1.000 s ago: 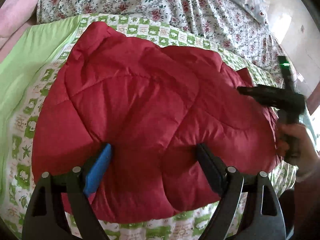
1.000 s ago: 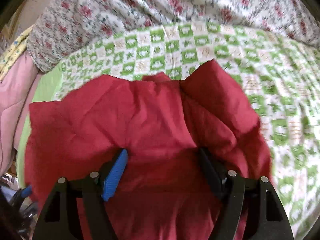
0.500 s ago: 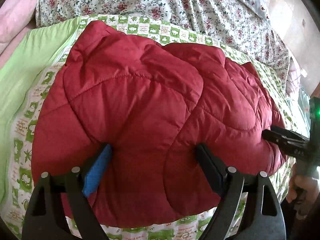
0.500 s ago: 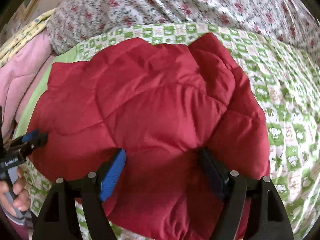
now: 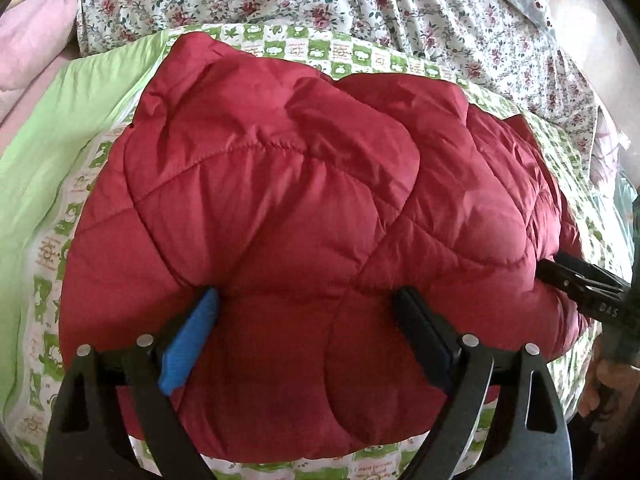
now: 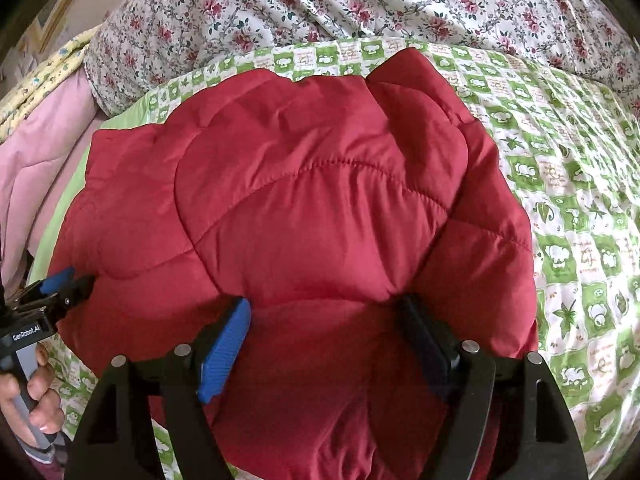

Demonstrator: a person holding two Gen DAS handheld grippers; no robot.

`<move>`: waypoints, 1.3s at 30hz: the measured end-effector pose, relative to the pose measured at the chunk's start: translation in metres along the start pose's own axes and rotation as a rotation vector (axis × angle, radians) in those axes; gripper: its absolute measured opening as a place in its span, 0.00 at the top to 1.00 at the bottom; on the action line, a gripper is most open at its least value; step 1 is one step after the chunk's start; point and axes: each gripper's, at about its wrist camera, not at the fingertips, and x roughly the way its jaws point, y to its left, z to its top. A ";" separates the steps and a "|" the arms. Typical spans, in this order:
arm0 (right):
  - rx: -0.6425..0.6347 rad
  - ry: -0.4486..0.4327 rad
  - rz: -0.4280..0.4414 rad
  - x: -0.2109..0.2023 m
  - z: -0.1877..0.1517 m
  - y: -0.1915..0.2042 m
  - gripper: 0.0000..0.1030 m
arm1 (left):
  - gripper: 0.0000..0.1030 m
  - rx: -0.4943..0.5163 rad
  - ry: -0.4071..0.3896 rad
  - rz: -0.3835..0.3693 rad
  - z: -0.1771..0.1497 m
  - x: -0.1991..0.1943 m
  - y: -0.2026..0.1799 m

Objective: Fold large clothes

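My left hand-held gripper [image 5: 304,336] points steeply down at the near edge of the red quilted jacket [image 5: 304,216]; its 2 jaws stand wide apart, having just been opening, and the padded cloth bulges up between them without being pinched. My right hand-held gripper [image 6: 324,340] sits likewise over the jacket's near edge toward its right side, jaws spread, cloth between them but not clamped, so far as I can judge. In the left wrist view the right hand-held gripper's tip shows at the jacket's right edge; in the right wrist view the left one's blue-tipped jaw touches the left edge, with my left hand [image 6: 36,396] on its handle.

The jacket lies as a puffy, roughly rounded bundle on the bed, resting on the green-checked sheet [image 6: 568,208], with a floral quilt [image 6: 360,4] heaped beyond it and pink bedding [image 6: 36,160] to the left.

Step in hand, as I judge it: a fold has been laid down and both grips let go. The bundle looks thick and springy. The next move calls for pressing it flat, or taking fresh holds on 2 edges for 1 more fold, closing firmly because the slippery padding may slide out
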 end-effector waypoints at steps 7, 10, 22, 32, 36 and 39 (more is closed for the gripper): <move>-0.002 -0.007 -0.001 0.000 0.000 0.001 0.23 | 0.10 0.001 0.001 0.015 0.000 0.000 -0.003; 0.000 -0.006 0.000 0.000 0.000 0.001 0.22 | 0.10 -0.001 0.004 0.017 0.001 0.001 -0.003; 0.007 -0.009 0.005 -0.002 0.000 0.001 0.22 | 0.09 0.005 0.011 0.028 0.001 0.000 -0.002; -0.006 -0.080 0.050 -0.035 0.031 0.022 0.22 | 0.10 -0.027 -0.039 0.002 0.029 -0.023 0.015; -0.036 -0.043 0.052 -0.017 0.049 0.034 0.22 | 0.10 -0.045 -0.020 0.039 0.041 -0.009 0.025; -0.027 0.008 0.024 0.007 0.056 0.031 0.22 | 0.09 -0.050 0.033 0.043 0.046 0.011 0.032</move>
